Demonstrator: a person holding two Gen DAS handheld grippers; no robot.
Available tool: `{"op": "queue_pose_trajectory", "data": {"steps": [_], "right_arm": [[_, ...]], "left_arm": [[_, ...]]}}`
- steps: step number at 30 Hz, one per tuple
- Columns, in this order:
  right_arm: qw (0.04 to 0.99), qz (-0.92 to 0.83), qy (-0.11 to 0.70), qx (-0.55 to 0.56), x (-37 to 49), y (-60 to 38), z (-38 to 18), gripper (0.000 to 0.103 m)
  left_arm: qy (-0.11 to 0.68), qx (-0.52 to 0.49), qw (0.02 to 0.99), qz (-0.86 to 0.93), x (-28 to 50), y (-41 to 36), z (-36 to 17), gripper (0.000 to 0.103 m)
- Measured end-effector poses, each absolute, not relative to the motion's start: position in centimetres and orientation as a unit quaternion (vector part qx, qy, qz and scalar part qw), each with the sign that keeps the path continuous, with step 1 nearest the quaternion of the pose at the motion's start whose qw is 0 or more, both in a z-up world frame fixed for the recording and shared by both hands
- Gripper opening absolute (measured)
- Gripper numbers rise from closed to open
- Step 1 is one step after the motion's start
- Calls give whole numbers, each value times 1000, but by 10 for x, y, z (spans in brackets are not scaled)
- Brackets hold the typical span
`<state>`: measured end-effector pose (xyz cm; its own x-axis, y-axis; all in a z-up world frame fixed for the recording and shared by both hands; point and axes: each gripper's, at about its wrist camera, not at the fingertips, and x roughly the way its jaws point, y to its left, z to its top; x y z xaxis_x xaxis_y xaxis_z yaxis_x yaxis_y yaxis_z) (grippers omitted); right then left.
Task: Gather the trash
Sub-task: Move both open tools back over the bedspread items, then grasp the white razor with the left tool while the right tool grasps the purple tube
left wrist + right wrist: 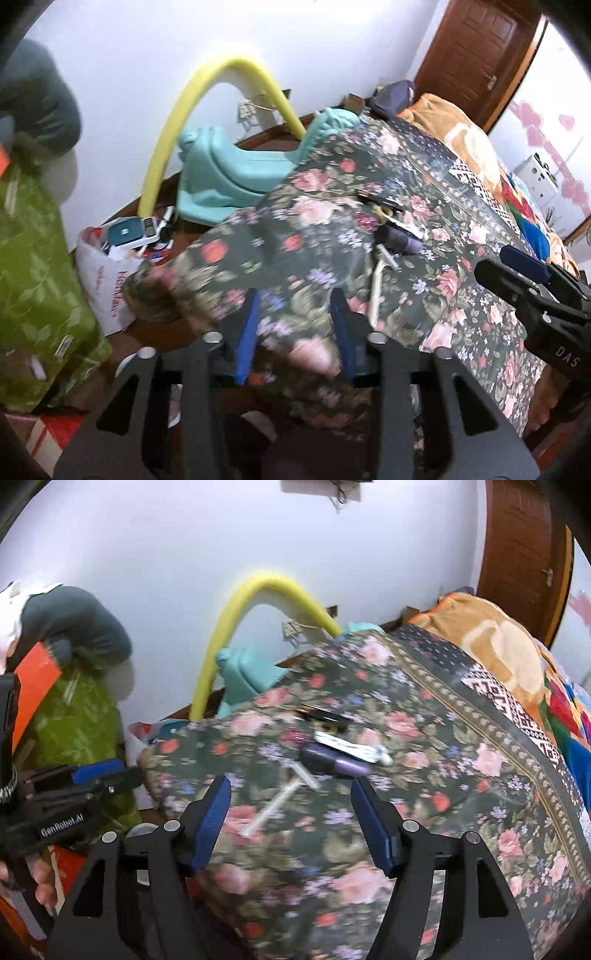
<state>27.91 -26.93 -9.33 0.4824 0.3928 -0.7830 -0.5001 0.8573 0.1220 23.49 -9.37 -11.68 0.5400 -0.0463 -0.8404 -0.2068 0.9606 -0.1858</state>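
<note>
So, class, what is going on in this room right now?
A person holds a gripper in each hand over a bed with a flowered cover. The left gripper and the right gripper are both open and hold nothing. Small bits of litter lie ahead on the cover: a white stick, a purple tube and a wrapper.

1. Both views are evenly lit and fairly bright; the wall (140, 74) looks pale and slightly washed out.
2. Motion blur smears the floral cover (332, 812) at lower centre.
3. Fisheye bending curves the door (476, 55) at upper right.
4. Corners are black vignette.
</note>
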Motion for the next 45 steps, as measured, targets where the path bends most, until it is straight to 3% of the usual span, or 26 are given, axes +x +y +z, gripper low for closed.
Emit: {"op": "queue_pose_trajectory", "data": {"steps": [4, 15, 18, 22, 24, 35, 38, 40, 42, 45], "right_arm": [[850, 249, 462, -49, 302, -294, -115, 64], [833, 250, 494, -14, 345, -310, -159, 64], [815, 285, 504, -19, 359, -297, -168, 64], [793, 305, 526, -35, 378, -280, -187, 56], [785, 313, 533, -43, 384, -273, -194, 56], [743, 364, 552, -105, 389, -239, -212, 58], [759, 350, 534, -128, 380, -233, -215, 49], [757, 353, 539, -111, 379, -235, -213, 29], [752, 355, 547, -91, 378, -238, -212, 22], [750, 349, 559, -60, 376, -245, -209, 22]], "left_arm": [[484, -121, 866, 38, 261, -114, -134, 56], [552, -96, 828, -28, 315, -166, -200, 55], [553, -93, 827, -36, 322, -170, -207, 47], [552, -64, 830, -45, 326, -175, -210, 20], [548, -68, 832, -46, 323, -170, -211, 11], [555, -99, 826, -3, 293, -130, -205, 8], [558, -108, 823, -9, 291, -126, -207, 8], [561, -115, 820, -12, 293, -125, -208, 9], [560, -120, 820, -18, 297, -126, -210, 9], [555, -122, 822, -19, 303, -128, -211, 9]]}}
